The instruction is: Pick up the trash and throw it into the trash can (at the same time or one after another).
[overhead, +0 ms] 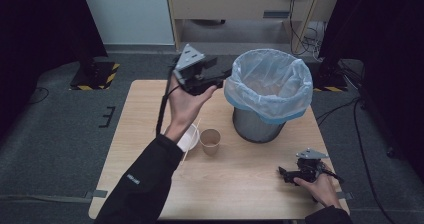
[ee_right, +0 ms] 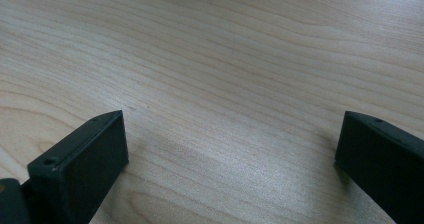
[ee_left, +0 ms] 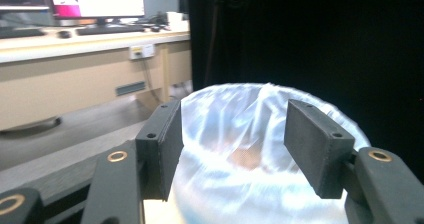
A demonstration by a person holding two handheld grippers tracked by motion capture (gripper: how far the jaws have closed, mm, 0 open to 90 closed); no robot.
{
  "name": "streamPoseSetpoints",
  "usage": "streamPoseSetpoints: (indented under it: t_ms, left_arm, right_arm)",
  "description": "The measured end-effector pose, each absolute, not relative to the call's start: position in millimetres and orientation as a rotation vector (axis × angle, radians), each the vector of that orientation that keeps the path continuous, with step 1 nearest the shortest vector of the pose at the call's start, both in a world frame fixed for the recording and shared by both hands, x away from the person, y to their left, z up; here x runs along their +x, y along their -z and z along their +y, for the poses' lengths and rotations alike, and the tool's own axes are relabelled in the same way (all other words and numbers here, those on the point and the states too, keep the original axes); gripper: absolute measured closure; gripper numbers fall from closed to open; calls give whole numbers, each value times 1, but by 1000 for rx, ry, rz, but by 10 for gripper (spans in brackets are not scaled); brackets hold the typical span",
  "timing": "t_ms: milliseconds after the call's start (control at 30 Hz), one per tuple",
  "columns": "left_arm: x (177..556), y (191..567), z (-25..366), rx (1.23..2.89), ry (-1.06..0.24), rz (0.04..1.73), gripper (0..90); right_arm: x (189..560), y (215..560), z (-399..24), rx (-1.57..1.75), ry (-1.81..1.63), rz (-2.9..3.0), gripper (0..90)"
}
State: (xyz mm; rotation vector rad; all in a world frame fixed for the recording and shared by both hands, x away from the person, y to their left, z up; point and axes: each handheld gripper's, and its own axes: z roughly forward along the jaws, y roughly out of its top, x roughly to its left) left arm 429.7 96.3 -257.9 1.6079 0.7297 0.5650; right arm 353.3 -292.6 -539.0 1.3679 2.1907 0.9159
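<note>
My left gripper point(overhead: 223, 77) hangs at the rim of the metal bin lined with a pale blue plastic bag point(overhead: 267, 84), jaws spread and empty. The brown paper cup point(overhead: 210, 141), white bowl point(overhead: 188, 137) and stick are yet to be binned. My right gripper point(overhead: 283, 173) rests on the wooden table point(overhead: 240, 184), jaws spread.

From my seat, the bin's point(overhead: 257, 126) inside is hidden behind the pale bag point(overhead: 267, 81), whose folds blur in the left gripper view. My left arm point(overhead: 150, 179) covers part of the white dish point(overhead: 190, 138) near the table's point(overhead: 240, 184) middle, and I cannot tell what the thin stick point(overhead: 191, 140) across it is. The paper cup's point(overhead: 210, 140) contents are too small to read. The table's near edge is cut off.
</note>
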Motion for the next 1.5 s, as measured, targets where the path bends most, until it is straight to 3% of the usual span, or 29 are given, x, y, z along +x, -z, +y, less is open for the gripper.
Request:
streamPoseSetpoints:
  t_ms: [333, 533, 1000, 1500]
  left_arm:
    - [404, 302, 160, 1646, -607, 878, 388]
    - [397, 334, 176, 1680, -599, 939, 367]
    - [395, 433, 177, 1834, -503, 1070, 400]
    - [401, 478, 173, 1906, -443, 1153, 415]
  right_arm:
    - [353, 539, -293, 1369, -914, 2193, 6]
    - [353, 539, -293, 1369, -915, 2193, 7]
    - [353, 539, -293, 1370, -915, 2193, 7]
    - [353, 539, -293, 1369, -914, 2193, 7]
